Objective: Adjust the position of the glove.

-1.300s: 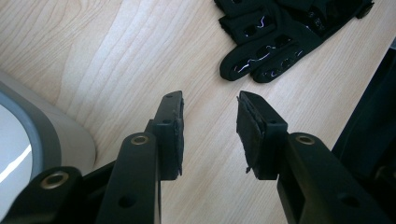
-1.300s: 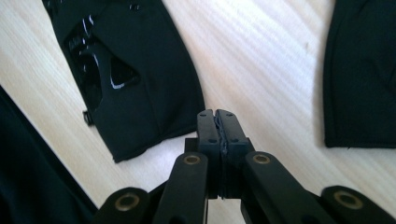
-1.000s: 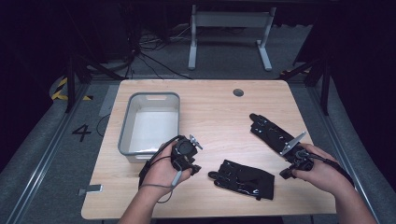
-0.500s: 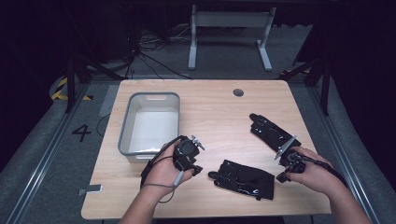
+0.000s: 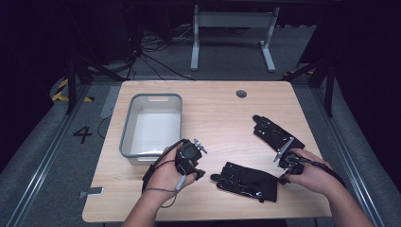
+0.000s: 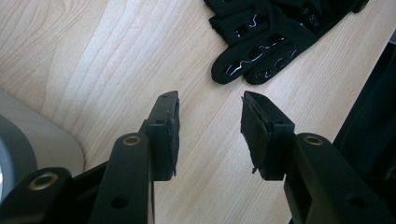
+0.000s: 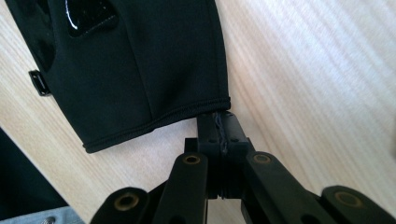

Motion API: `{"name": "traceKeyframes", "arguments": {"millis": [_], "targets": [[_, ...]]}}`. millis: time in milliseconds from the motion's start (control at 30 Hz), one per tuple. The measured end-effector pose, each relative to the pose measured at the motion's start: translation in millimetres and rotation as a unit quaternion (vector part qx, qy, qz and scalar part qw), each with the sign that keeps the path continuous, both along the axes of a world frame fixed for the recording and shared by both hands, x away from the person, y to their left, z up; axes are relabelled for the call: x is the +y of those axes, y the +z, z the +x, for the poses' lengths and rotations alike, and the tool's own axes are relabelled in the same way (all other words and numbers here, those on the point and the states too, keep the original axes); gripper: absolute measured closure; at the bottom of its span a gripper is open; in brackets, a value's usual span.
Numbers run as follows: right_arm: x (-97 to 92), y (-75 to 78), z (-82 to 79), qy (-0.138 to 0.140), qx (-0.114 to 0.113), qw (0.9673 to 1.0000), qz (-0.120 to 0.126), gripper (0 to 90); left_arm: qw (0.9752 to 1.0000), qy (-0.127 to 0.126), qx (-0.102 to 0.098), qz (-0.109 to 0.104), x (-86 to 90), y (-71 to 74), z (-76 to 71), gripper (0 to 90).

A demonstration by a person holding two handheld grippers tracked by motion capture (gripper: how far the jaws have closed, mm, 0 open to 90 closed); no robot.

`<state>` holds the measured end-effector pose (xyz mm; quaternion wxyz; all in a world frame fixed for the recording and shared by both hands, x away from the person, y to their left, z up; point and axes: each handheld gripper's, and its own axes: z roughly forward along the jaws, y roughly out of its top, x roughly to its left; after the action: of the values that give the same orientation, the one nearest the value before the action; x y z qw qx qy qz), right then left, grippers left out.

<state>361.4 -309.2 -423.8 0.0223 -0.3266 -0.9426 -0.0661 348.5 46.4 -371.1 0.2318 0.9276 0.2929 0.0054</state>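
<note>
Two black gloves lie on the wooden table. The nearer glove rests flat near the front edge, fingers to the left. My left gripper hovers just left of it. In the left gripper view its jaws stand open over bare wood and have just been opening, with nothing between them; the glove's fingertips lie ahead. My right gripper is shut at that glove's right end, its tips against the cuff hem. I see no fabric between the pads. The second glove lies farther back on the right.
A grey plastic bin stands on the left half of the table, its corner close to my left gripper. A round cable hole sits near the back edge. Behind the table are a metal stand and cables on the floor.
My right hand has moved left and lower, from beside the farther glove to the nearer glove's cuff. The left hand has stayed in place.
</note>
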Motion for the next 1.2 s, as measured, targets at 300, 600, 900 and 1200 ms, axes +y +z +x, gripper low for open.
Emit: {"name": "traceKeyframes", "arguments": {"millis": [300,600,900,1200], "targets": [[8.1,3.3,8.8,0.011,-0.032,0.9994,0.011,89.7,0.9999,0.012,0.002,0.002,5.9,-1.7,-5.6,56.5],[22.7,0.0,21.2,0.032,-0.058,0.9977,0.018,89.8,0.9996,0.027,0.003,0.003,14.8,-3.1,-9.3,55.4],[20.1,1.9,21.5,0.024,-0.063,0.9973,0.03,89.8,0.9996,0.029,0.006,0.003,14.5,-3.6,-8.1,54.1],[-4.6,27.2,16.1,-0.048,-0.146,0.9828,0.103,84.2,0.9994,0.034,0.003,-0.007,14.2,1.4,-1.4,52.2]]}}
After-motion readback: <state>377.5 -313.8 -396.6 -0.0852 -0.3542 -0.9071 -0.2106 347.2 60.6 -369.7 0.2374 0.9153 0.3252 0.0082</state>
